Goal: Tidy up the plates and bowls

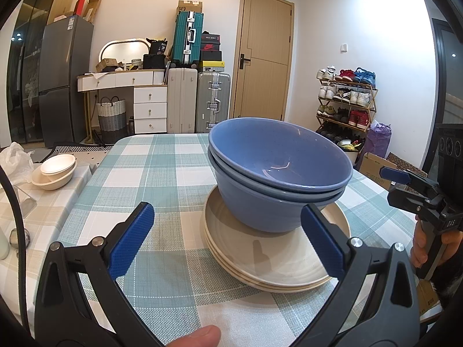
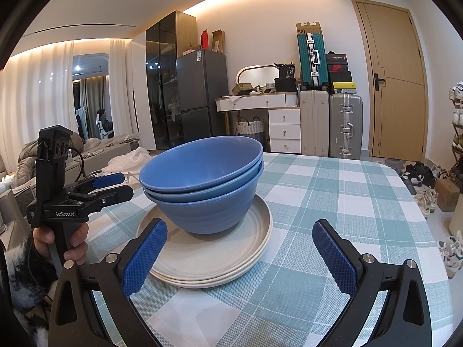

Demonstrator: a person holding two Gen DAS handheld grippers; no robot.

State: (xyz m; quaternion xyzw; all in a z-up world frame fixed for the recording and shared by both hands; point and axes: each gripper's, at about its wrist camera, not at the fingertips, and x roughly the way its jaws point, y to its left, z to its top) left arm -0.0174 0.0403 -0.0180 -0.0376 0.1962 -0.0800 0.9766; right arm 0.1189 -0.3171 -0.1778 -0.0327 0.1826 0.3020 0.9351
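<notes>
My left gripper [image 1: 227, 228] is spread wide with nothing in it, its blue knurled pads [image 1: 131, 241] framing the near edge of the plates. My right gripper [image 2: 240, 248] also gapes wide and empty; on the left tool's body, seen from the right wrist, I read "GenRobot.AI". Three nested blue bowls [image 1: 277, 173] sit tilted on a stack of round cream plates [image 1: 275, 257], which rests on the teal-and-white checked tablecloth [image 1: 162, 173]. Beyond stand a grey ribbed suitcase [image 1: 212, 102], a teal one [image 1: 188, 39] under a carton marked "SF", and a wooden door [image 1: 264, 57].
</notes>
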